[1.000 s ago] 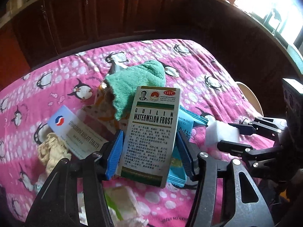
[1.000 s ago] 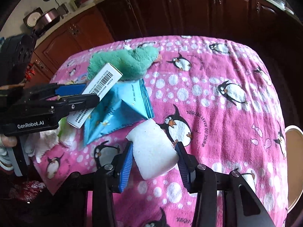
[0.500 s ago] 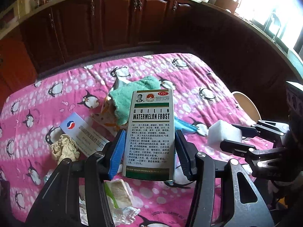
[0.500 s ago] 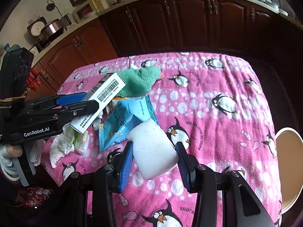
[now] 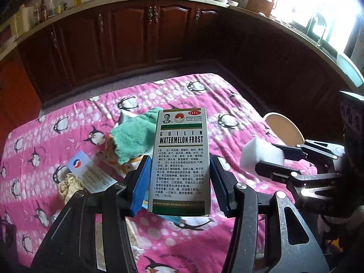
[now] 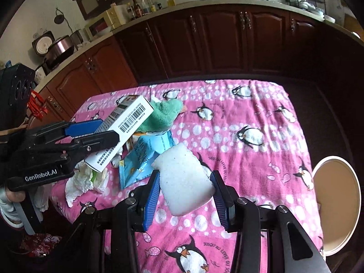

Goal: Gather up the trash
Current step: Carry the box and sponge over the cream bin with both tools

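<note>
White sponge block (image 6: 185, 177) clenched in right tool (image 6: 184, 195), medicine box (image 5: 180, 159) clenched in left tool (image 5: 179, 186); both now higher off pink counter (image 6: 261, 159) than before. Bin at 3 o'clock (image 6: 336, 202) likely next.

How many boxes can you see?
2. One box is up in the left gripper; the other box lies flat on the pink cloth beside it. More may hide under the pile.
</note>
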`<state>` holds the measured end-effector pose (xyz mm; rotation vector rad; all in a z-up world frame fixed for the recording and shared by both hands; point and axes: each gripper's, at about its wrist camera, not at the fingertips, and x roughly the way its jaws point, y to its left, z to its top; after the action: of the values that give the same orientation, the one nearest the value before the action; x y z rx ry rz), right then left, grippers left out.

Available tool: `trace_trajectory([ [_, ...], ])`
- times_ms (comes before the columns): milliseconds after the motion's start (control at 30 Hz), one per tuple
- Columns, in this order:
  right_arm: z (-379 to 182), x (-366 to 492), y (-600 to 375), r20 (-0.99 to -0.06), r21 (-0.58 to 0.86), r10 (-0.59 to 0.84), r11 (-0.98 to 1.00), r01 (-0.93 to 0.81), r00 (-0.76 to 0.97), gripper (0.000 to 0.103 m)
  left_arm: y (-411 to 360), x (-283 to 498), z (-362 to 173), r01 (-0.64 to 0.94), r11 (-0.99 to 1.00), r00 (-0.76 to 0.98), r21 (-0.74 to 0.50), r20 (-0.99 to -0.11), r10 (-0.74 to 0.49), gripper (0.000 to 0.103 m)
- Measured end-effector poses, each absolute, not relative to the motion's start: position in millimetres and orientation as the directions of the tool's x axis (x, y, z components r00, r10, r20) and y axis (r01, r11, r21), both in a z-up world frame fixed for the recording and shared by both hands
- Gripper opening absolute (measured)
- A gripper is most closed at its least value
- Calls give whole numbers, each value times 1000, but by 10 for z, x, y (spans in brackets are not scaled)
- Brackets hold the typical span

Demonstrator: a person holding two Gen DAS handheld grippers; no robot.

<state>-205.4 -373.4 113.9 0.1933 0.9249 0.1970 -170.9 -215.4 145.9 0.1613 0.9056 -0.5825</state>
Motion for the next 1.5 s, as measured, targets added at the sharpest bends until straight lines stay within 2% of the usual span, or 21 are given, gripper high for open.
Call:
trace_trajectory([
  [667,1239,-2265,-4309,-746,265,176,963,44,642,43,-2758,-1891,1536,625,776,452,-90,-769,-453,50],
  [1500,1156,-2464,-5029,-767,252,73,948,194,638,43,-3508,-1961,1473,715,694,384,-84,-782,-490,49],
])
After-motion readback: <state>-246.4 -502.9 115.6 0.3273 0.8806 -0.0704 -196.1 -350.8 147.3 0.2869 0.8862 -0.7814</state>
